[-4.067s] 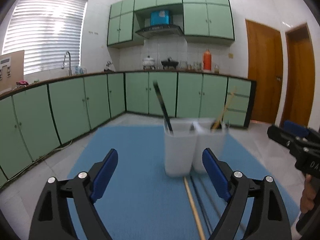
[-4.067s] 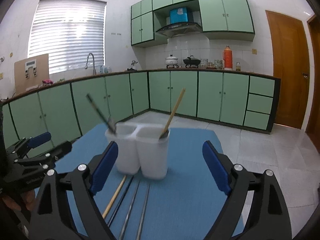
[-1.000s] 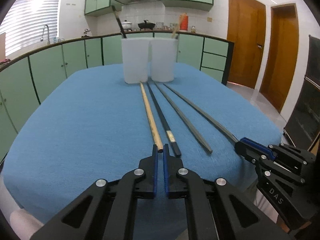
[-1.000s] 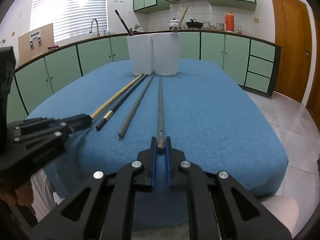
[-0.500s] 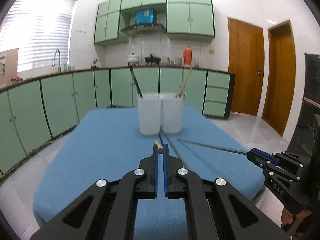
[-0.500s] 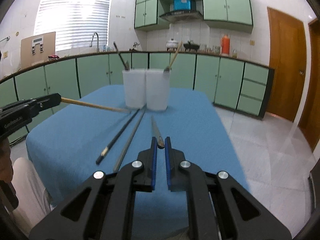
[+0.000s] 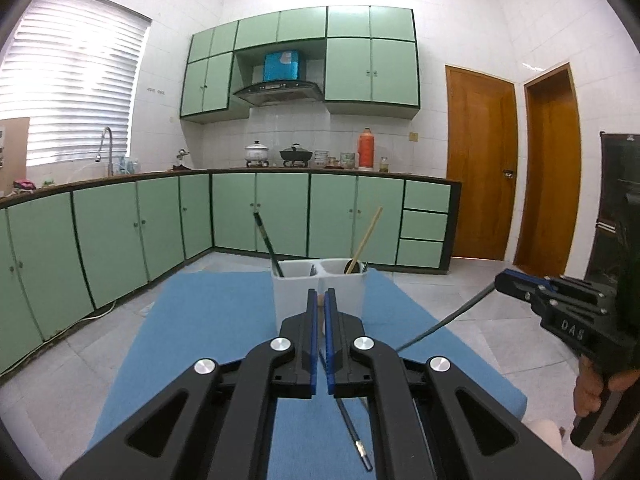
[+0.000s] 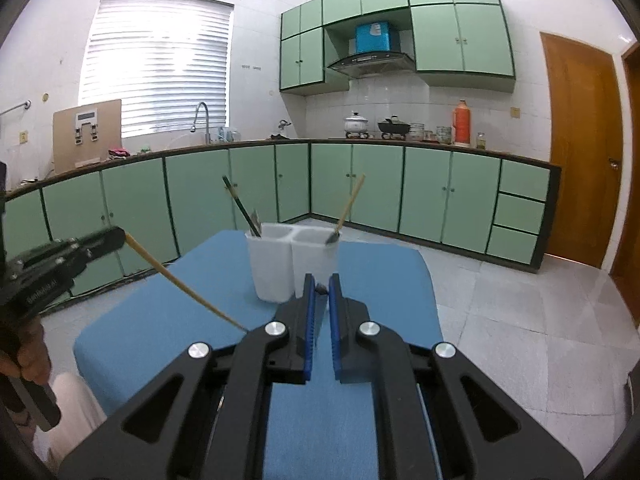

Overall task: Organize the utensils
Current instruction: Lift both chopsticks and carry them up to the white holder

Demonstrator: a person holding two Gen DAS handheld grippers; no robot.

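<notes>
The white plastic two-compartment holder point(image 8: 292, 264) stands on the blue cloth-covered table point(image 8: 384, 280), a dark chopstick in its left compartment and a wooden one in its right. Nearer than the holder, the left gripper point(image 7: 319, 300) is clamped on a pale wooden chopstick point(image 8: 184, 284); the right gripper point(image 8: 320, 288) is clamped on a grey metal chopstick point(image 7: 448, 320). Both sticks are clear of the table. Step in hand: carry. Next, tips must be aimed into the matching compartments before release.
</notes>
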